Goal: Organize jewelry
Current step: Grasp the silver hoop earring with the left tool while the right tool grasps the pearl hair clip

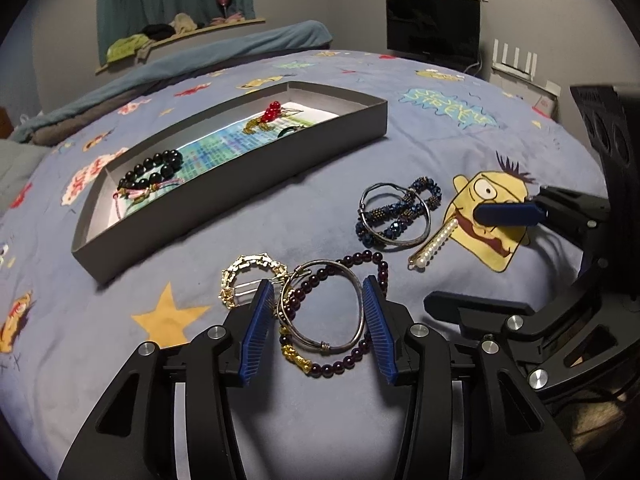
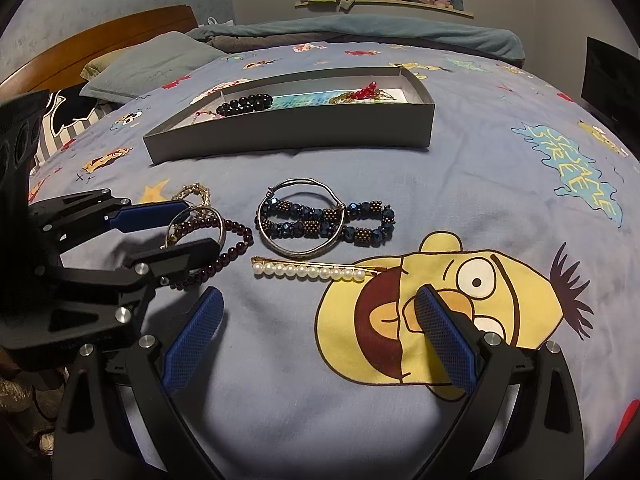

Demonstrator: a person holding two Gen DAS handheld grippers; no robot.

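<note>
My left gripper (image 1: 318,294) is open low over the bedspread. A silver bangle (image 1: 352,344) and a dark purple bead bracelet (image 1: 340,366) lie between its blue pads, flat on the cloth. A gold chain bracelet (image 1: 240,276) lies just left of the left finger. The right wrist view shows the same left gripper (image 2: 199,226) straddling that pile. My right gripper (image 2: 320,300) is open and empty over a yellow cartoon face. Ahead of it lie a pearl hair clip (image 2: 308,271) and a blue bead bracelet (image 2: 360,220) threaded through another silver bangle (image 2: 296,254).
A long grey box (image 1: 224,200) lies beyond the jewelry, holding a black bead bracelet (image 1: 160,164) and a red bead piece (image 1: 272,110). Pillows (image 2: 148,68) and a wooden headboard (image 2: 120,28) are at the far left. A folded blanket (image 2: 360,32) crosses the back of the bed.
</note>
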